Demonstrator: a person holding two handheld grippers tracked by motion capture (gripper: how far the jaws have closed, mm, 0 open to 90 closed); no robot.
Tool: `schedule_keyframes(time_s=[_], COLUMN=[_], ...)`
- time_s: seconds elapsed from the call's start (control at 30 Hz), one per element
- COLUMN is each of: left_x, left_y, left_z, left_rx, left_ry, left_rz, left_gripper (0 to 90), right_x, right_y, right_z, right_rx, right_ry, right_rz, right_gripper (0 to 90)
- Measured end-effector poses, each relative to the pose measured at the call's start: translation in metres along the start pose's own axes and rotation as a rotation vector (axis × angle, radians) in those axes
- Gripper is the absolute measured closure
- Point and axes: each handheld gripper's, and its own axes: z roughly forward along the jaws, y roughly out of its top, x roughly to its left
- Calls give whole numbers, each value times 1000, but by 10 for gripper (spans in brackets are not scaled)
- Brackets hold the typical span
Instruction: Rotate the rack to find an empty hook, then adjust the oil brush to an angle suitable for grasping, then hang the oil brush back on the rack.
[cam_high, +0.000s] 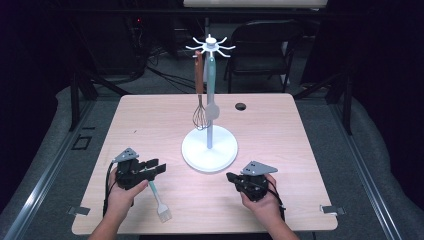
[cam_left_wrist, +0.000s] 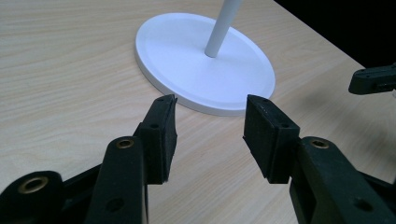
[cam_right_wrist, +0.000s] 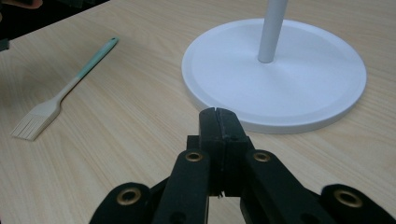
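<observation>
- Low in the left of the high view, the person's left hand (cam_high: 121, 196) holds the black two-jaw left gripper (cam_high: 159, 167) near level above the pale wooden table (cam_high: 150, 120), jaws apart with nothing between them, aimed right.
- Just under it lies the pastry brush with a teal handle and pale bristles (cam_high: 159, 201), flat on the table, bristles toward the bottom edge.
- Lower right, the right hand (cam_high: 264, 204) holds the right gripper (cam_high: 231, 176) low, jaws pressed together on nothing, aimed left.
- Centre: white round-based utensil stand (cam_high: 209, 149), between the grippers; a wooden-handled wire whisk (cam_high: 200, 116) and a teal-handled spoon (cam_high: 212, 107) hang from it.
</observation>
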Motion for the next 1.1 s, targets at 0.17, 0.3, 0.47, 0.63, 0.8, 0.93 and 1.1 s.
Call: schedule_keyframes(time_s=[0.17, 0.3, 0.47, 0.63, 0.8, 0.93, 1.1], left_x=[0, 2, 3, 4, 3, 4, 4], left_y=[-3, -6, -7, -7, -8, -8, -9], left_z=[-1, -1, -3, -3, -2, -1, -1], left_rx=[0, 8, -4, 7, 5, 13, 17], left_ry=[16, 35, 35, 35, 37, 36, 37], left_rz=[15, 19, 11, 11, 14, 12, 14], left_gripper=[526, 523, 523, 525, 528, 528, 528], right_x=[-2, -3, -5, -8, -9, -13, -19], right_y=[1, 1, 2, 2, 5, 10, 17], right_z=[-1, -2, -2, -3, -4, -5, -10], right_rx=[0, -4, -10, -11, -12, -21, -34], right_ry=[-4, -9, -12, -16, -14, -15, -28], right_rz=[0, -1, 6, 12, 14, 15, 15], right_gripper=[900, 900, 892, 898, 900, 900, 900])
